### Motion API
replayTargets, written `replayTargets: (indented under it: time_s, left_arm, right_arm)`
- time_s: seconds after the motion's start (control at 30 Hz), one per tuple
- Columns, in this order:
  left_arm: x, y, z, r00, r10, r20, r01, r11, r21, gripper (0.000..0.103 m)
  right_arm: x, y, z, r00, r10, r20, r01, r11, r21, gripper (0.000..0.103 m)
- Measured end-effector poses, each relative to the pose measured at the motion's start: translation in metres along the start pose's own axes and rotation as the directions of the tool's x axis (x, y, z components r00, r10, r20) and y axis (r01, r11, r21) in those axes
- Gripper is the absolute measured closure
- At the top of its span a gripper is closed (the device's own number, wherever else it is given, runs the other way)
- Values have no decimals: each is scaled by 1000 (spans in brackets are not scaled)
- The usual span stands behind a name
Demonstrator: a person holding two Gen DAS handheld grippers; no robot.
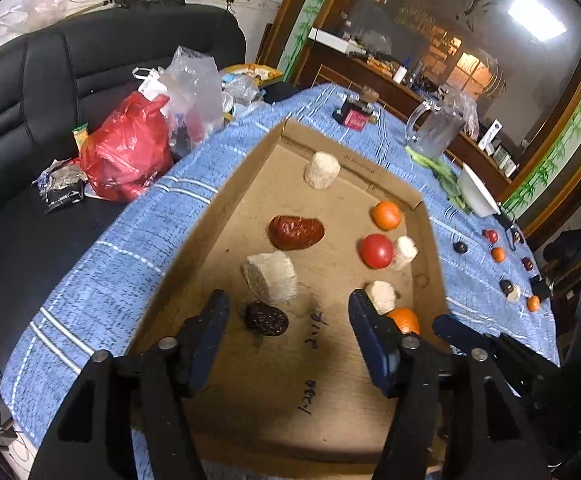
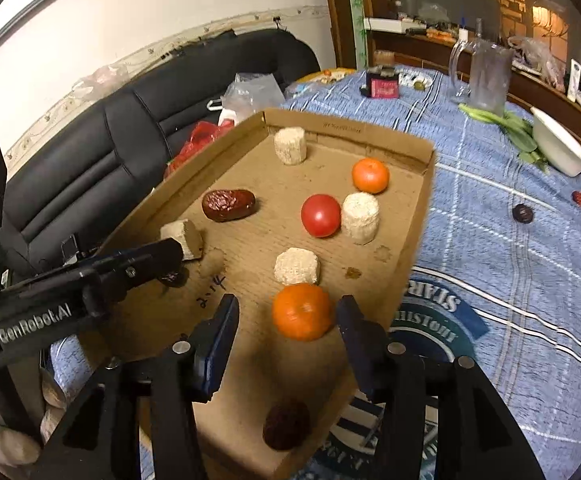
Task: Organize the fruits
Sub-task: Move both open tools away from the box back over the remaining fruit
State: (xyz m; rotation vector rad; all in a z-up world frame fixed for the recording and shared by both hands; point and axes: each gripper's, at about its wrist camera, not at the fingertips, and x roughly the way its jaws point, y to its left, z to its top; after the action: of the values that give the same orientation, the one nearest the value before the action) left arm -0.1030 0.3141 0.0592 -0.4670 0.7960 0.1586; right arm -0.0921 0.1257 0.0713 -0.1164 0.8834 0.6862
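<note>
Item: orange (image 2: 301, 311), in box (image 2: 422, 216), between your right claw's (image 2: 286, 320) parted, untouching jaws. Left claw (image 1: 286, 316) gapes empty over box; tabletop (image 2: 510, 240) fruit lies rightward, nearer your right.

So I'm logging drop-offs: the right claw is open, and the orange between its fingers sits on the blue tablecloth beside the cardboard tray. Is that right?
Not quite. The right claw is open with the orange between its fingers, untouched by them, but the orange sits inside the cardboard tray, on its floor, not on the blue tablecloth. The right wrist view shows it.
</note>
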Motion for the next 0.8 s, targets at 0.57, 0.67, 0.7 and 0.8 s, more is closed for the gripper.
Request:
replayTargets:
  time_s: [0.57, 0.67, 0.7, 0.8]
  left_arm:
    - [-50, -119, -50, 999, 31, 37, -41, 950, 310, 11]
    - [-52, -140, -63, 999, 41, 32, -50, 931, 362, 11]
    - [-53, -145, -66, 999, 40, 31, -49, 926, 373, 11]
    - [-56, -158, -75, 999, 31, 27, -39, 914, 405, 11]
  right_arm:
    - [-113, -96, -73, 983, -121, 141, 64, 934, 353, 37]
    - [-129, -111, -87, 977, -152, 151, 80, 912, 402, 35]
    - [-133, -115, -91, 975, -161, 153, 85, 906, 415, 35]
    - [-145, -130, -104, 970, -186, 157, 95, 883, 460, 34]
